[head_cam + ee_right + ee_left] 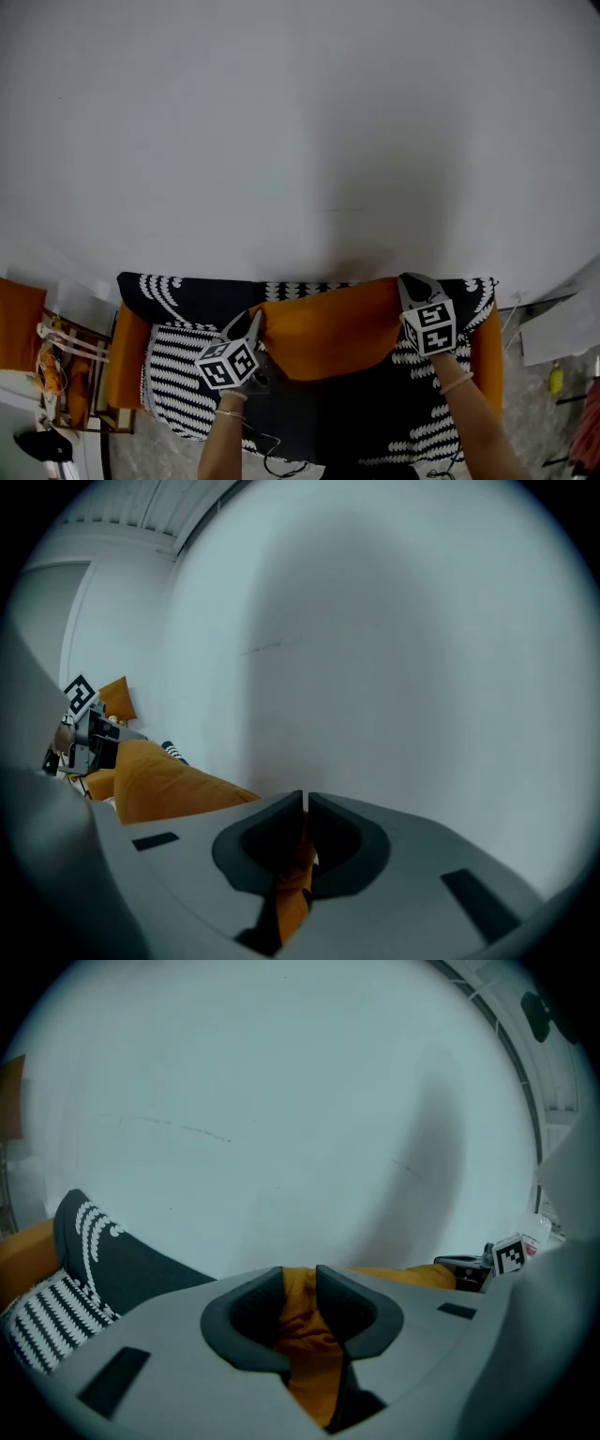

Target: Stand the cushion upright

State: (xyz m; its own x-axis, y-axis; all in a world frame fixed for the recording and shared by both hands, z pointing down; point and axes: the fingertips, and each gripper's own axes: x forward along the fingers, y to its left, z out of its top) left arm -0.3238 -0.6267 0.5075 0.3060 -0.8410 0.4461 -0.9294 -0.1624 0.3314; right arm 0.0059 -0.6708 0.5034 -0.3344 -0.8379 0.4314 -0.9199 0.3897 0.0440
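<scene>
cushion [323, 323]: over the sofa [178, 361] by the wall [300, 141], long axis 9-to-3 | left gripper [300, 1288]: fingers [248, 1321] clamped on its 9 o'clock corner | right gripper [306, 810]: fingers pinching the 3 o'clock corner — both equally near

- Plain white wall [300, 112] fills most of the head view, with a few faint scuff lines.
- Soft dark shadow [349, 265] on the wall just above the sofa back.
- Sofa [178, 361] against the wall, black-and-white patterned cover, orange side panel [127, 356] at its left end.
- Wooden rack [82, 370] left of the sofa, cluttered; contents unclear.
- Grey speckled floor [534, 427] lower right; small yellow bottle [556, 378] on it, near a pale board [562, 328].
- Ribbed white ceiling [141, 508] in the right gripper view.
- Light dim, even.
</scene>
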